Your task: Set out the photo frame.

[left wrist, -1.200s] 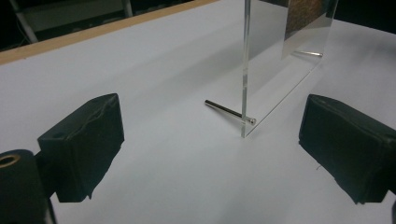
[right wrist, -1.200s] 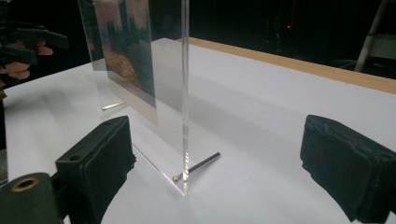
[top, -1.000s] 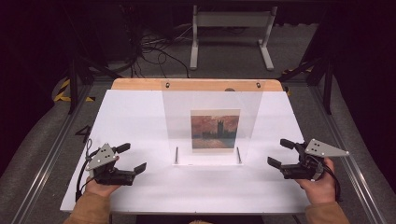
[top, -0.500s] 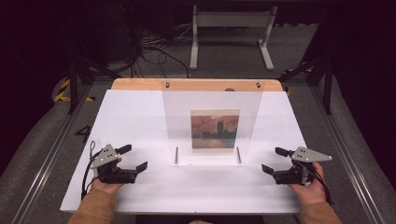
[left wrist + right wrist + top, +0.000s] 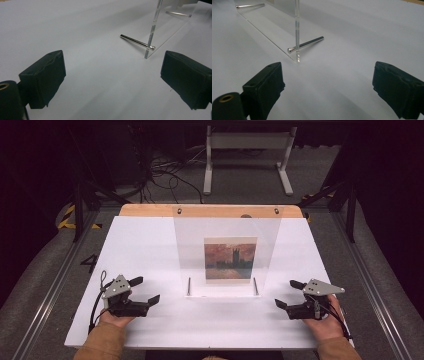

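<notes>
One clear plastic stand (image 5: pixel 226 251), flat and glossy, is set at the table's (image 5: pixel 150 240) middle on two thin metal pins (image 5: pixel 137 42). The left gripper (image 5: pixel 145 290) and right gripper (image 5: pixel 286 293) are held agape, empty, near the front corners.

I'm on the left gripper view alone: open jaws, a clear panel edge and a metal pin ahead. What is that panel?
Observer: In the high view it is an upright clear acrylic stand showing a picture of a dark tower against an orange sky.
Operator: Where is the other gripper?
Observer: The right gripper sits on the stand's opposite side, low over the white table, jaws apart and holding nothing.
Operator: Does it touch the panel?
Observer: No. In the right gripper view the panel's corner and its metal pin lie ahead of the jaws, apart from both.
</notes>
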`<state>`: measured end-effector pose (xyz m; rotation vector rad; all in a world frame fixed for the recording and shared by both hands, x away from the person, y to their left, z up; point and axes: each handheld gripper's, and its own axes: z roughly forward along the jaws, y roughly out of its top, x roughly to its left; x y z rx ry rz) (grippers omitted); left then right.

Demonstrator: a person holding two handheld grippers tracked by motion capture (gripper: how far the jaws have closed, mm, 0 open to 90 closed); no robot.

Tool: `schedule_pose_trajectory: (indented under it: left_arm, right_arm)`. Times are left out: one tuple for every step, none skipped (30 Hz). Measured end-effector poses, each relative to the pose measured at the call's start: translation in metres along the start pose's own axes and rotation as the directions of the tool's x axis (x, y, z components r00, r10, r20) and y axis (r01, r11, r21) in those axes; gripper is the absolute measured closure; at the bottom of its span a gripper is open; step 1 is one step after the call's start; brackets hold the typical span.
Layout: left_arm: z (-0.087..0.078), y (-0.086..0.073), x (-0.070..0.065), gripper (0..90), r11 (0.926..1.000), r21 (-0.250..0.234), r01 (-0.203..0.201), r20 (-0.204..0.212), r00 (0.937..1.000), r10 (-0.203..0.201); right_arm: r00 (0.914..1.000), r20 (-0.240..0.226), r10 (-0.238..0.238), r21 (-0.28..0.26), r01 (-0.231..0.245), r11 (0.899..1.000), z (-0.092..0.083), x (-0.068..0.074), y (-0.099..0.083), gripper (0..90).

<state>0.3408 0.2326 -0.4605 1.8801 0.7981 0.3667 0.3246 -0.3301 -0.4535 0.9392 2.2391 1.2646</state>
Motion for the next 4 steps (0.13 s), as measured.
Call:
schedule_pose_trajectory:
  left_arm:
    - [-0.0001,0.0,-0.0001,6.2,1.0,-0.001,0.0,0.0,1.0,0.0]
    - [-0.0002,0.0001,-0.0001,6.2,1.0,-0.001,0.0,-0.001,1.0,0.0]
    - [-0.0005,0.0004,-0.0001,6.2,1.0,-0.002,-0.005,-0.006,1.0,0.005]
    - [-0.0005,0.0004,-0.0001,6.3,1.0,-0.002,-0.005,-0.006,1.0,0.005]
  right_arm:
    - [1.0,0.0,0.0,0.0,0.0,1.0,0.0,0.0,0.0001,9.8]
    - [1.0,-0.001,0.003,-0.001,-0.003,1.0,0.0,0.0001,0.0001,9.8]
    - [1.0,-0.003,0.009,-0.004,-0.009,1.0,-0.0002,0.0004,0.0003,9.8]
    - [0.9999,-0.005,0.01,-0.007,-0.01,1.0,-0.0003,0.0005,0.0005,9.8]
